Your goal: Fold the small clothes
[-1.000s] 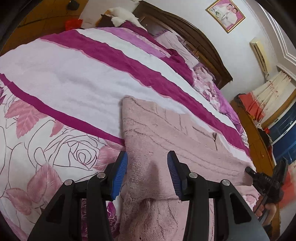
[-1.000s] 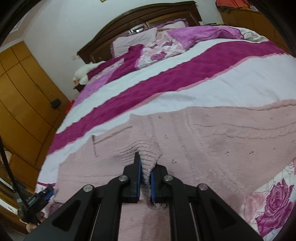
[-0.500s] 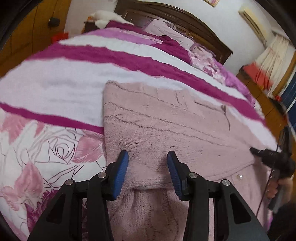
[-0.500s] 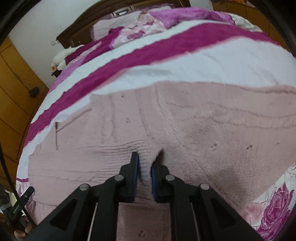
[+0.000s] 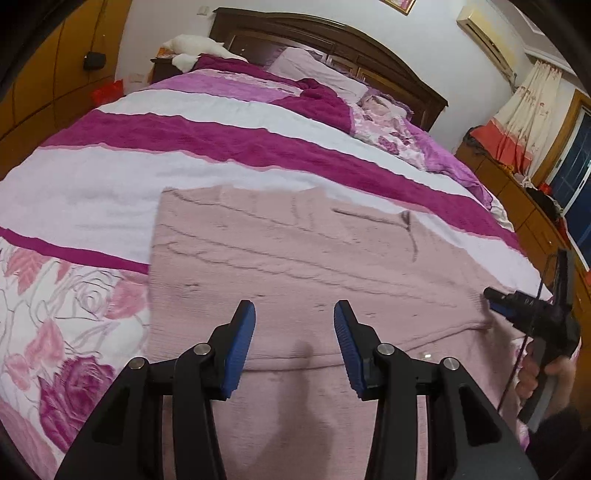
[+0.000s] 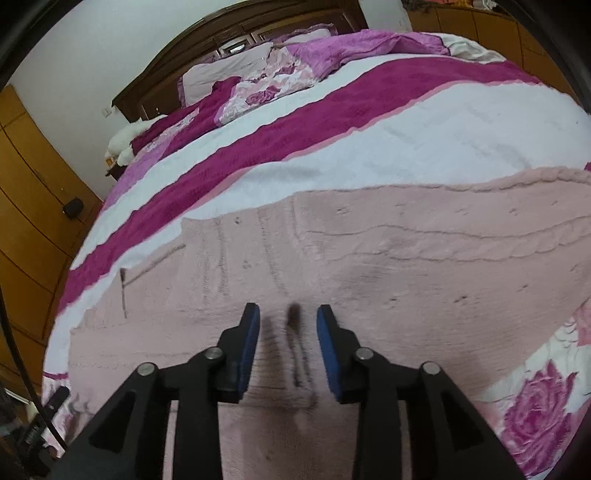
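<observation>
left tool: my left tool [image 5: 294, 328] hangs over the pink knitted garment [image 5: 295, 266], blue pads spread wide, gripping nothing.
right tool: my right tool [image 6: 288, 328] has its pads apart above the same knit, with a small dark ridge of fabric [image 6: 294, 317] between them, untouched.
garment: lies flat on the bed [image 5: 110, 192], across the striped and rose-printed cover.
far end: headboard [image 5: 317, 33] and pillow [image 5: 314, 68].

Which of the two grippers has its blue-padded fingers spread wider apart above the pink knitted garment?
The left gripper: its gap is clearly wider than the right gripper's. Both are open over the pink knitted garment, holding nothing.
</observation>
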`<action>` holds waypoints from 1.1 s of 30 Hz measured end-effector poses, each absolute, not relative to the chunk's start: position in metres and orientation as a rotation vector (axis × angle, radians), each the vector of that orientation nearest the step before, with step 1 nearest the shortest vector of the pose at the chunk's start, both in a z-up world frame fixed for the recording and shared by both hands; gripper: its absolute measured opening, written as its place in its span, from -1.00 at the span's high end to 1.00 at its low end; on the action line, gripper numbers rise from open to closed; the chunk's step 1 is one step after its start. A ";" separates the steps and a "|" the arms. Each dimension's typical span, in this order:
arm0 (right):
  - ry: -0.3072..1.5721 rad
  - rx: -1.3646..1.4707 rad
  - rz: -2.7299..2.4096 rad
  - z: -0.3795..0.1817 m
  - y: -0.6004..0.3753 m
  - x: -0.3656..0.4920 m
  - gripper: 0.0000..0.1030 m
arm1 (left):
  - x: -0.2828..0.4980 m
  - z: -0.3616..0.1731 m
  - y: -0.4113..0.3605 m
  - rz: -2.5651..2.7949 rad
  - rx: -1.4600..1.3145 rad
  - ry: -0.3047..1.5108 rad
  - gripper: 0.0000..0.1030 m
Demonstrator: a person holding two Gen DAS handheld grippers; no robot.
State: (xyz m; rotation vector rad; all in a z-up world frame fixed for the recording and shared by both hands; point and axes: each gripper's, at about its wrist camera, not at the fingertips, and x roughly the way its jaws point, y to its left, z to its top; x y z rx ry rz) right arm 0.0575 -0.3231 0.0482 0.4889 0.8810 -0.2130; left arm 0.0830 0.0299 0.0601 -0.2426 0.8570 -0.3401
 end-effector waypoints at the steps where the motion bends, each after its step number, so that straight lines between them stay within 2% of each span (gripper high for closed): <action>1: 0.885 0.476 -0.220 0.049 -0.325 0.054 0.32 | 0.082 0.061 0.025 -0.341 -0.240 0.858 0.60; 7: 0.862 0.498 -0.226 0.058 -0.355 0.025 0.25 | 0.074 0.069 -0.015 -0.398 -0.243 0.860 0.60; 11: 0.817 0.492 -0.252 0.072 -0.381 0.004 0.23 | 0.066 0.064 -0.041 -0.498 -0.368 0.943 0.60; 17: 0.739 0.473 -0.300 0.089 -0.411 -0.027 0.23 | 0.060 0.060 -0.106 -0.598 -0.340 0.993 0.60; 19: 0.733 0.544 -0.275 0.086 -0.429 -0.040 0.23 | 0.057 0.059 -0.128 -0.618 -0.299 1.010 0.60; 23: 0.698 0.701 -0.250 0.078 -0.466 -0.067 0.23 | 0.038 0.067 -0.170 -0.660 -0.177 0.950 0.60; 33: 0.591 0.605 -0.469 0.069 -0.522 -0.130 0.23 | 0.028 0.071 -0.256 -0.749 -0.132 0.908 0.60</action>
